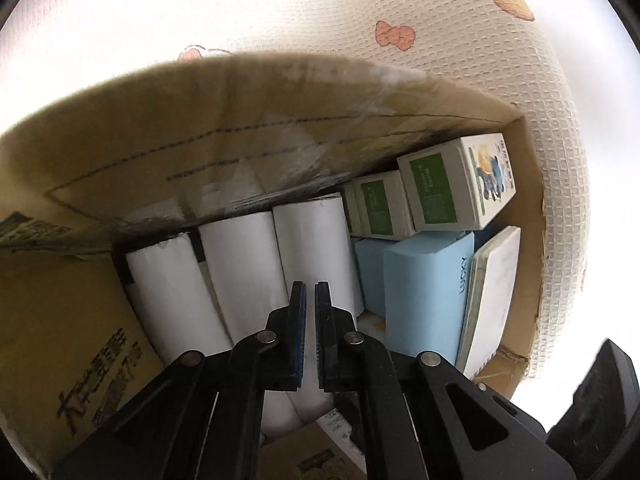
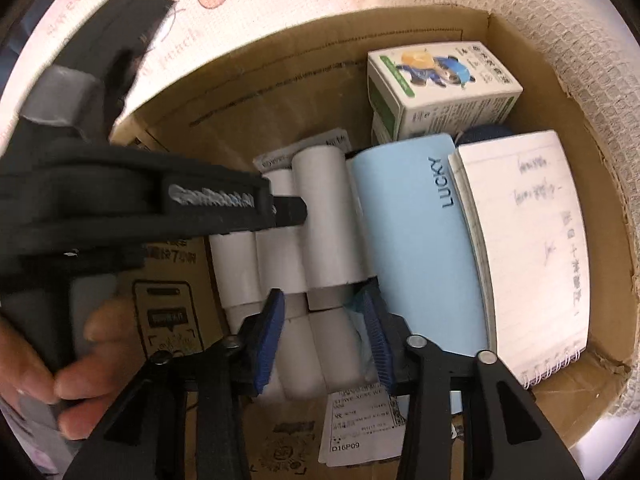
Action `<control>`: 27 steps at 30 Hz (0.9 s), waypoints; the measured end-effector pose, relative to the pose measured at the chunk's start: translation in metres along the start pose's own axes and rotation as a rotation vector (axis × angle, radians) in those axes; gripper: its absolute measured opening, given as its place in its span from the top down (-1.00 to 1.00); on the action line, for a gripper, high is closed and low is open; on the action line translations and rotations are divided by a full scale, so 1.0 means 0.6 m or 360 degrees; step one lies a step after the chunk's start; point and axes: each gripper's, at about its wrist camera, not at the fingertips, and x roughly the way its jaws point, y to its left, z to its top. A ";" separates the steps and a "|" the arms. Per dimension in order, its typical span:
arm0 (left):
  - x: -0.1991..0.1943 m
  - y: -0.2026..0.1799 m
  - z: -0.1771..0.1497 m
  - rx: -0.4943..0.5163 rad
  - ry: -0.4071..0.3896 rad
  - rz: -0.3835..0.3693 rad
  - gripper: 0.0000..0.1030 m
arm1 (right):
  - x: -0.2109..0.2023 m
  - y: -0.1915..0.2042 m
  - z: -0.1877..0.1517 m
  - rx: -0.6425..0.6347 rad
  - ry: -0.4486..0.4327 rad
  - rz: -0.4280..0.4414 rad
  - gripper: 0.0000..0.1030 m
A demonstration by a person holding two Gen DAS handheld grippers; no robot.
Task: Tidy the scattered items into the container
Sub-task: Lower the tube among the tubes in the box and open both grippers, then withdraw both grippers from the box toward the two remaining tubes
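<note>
The left tongs (image 1: 310, 300) are together with nothing between them, poised over the white rolls (image 1: 240, 272) in the box (image 1: 120, 152). The right tongs (image 2: 325, 320) stand apart, straddling the near end of one roll (image 2: 324, 220) without clearly pressing it. A hand (image 2: 80, 364) grips the left tool's handle at the left of the right view. The rolls lie side by side in the box's left half. Right of them stands a blue pack (image 2: 420, 248) (marked LUCKY), then a spiral notebook (image 2: 528, 248) against the right wall. In the far right corner sit stacked small cartons (image 2: 440, 88). The box rests on a patterned white cloth (image 1: 400, 8).
</note>
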 end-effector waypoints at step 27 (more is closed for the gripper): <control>-0.154 0.002 -0.019 0.0417 -0.0540 -0.0121 0.93 | 0.064 0.020 0.094 0.0207 0.0114 -0.0224 0.67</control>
